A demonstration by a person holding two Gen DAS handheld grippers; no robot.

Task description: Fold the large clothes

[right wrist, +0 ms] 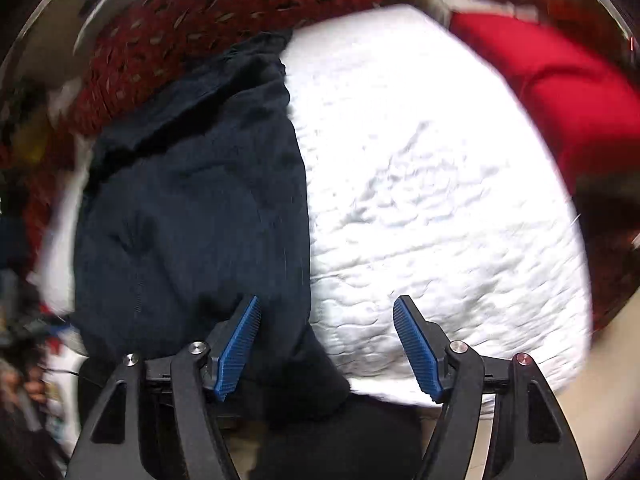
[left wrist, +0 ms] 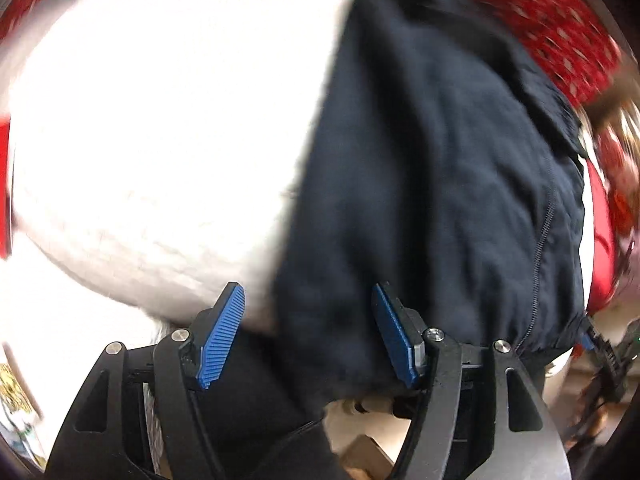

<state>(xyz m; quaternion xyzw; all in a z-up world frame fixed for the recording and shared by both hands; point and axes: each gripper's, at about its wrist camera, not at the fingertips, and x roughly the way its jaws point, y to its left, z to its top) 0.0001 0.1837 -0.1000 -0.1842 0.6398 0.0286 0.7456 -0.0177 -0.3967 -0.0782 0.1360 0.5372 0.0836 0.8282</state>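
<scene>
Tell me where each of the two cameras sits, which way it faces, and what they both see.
Left wrist: sits behind the left gripper, looking steeply down; open blue pads frame a dark zipped garment on a white quilted surface.
Right wrist: sits behind the right gripper, also looking down; open pads, nothing gripped, same garment at left, white surface at right.
Shared: the garment, the white surface, a red patterned fabric beyond.

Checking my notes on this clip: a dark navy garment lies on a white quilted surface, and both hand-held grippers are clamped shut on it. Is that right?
Not quite. The dark navy garment does lie on the white quilted surface, but the left hand-held gripper and right hand-held gripper are open, gripping nothing, as each wrist view shows.
</scene>
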